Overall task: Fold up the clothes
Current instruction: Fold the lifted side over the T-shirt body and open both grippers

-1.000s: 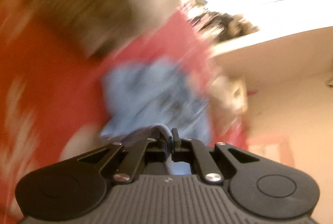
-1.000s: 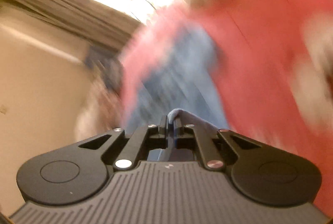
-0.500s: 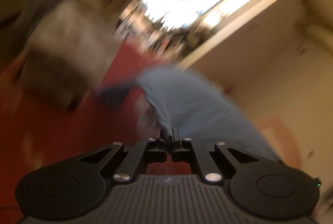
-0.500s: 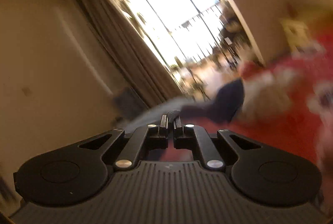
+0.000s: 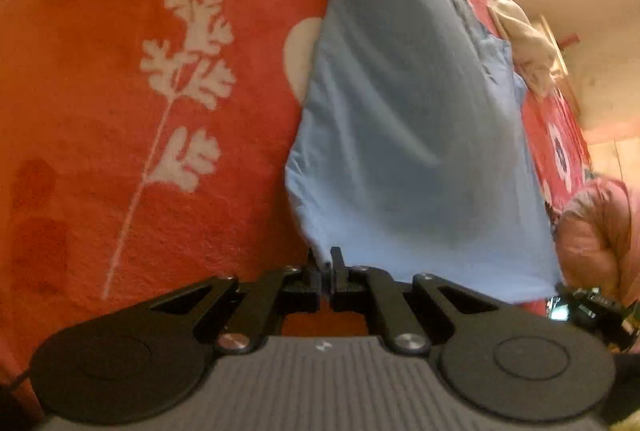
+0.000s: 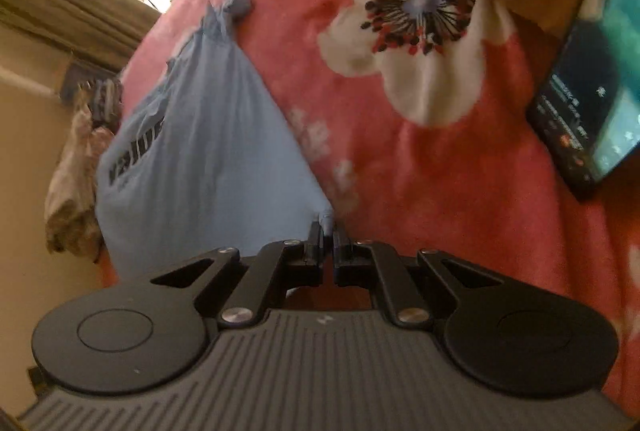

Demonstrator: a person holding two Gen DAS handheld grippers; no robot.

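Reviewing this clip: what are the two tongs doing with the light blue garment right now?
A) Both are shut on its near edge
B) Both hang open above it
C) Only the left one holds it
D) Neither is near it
A: the left tongs and the right tongs each pinch a corner of the light blue garment, spread over the red floral blanket.

My right gripper (image 6: 327, 231) pinched a corner of the blue shirt (image 6: 208, 159), which lay stretched across the red floral blanket (image 6: 440, 191). A laptop (image 6: 592, 103) sat to the right.
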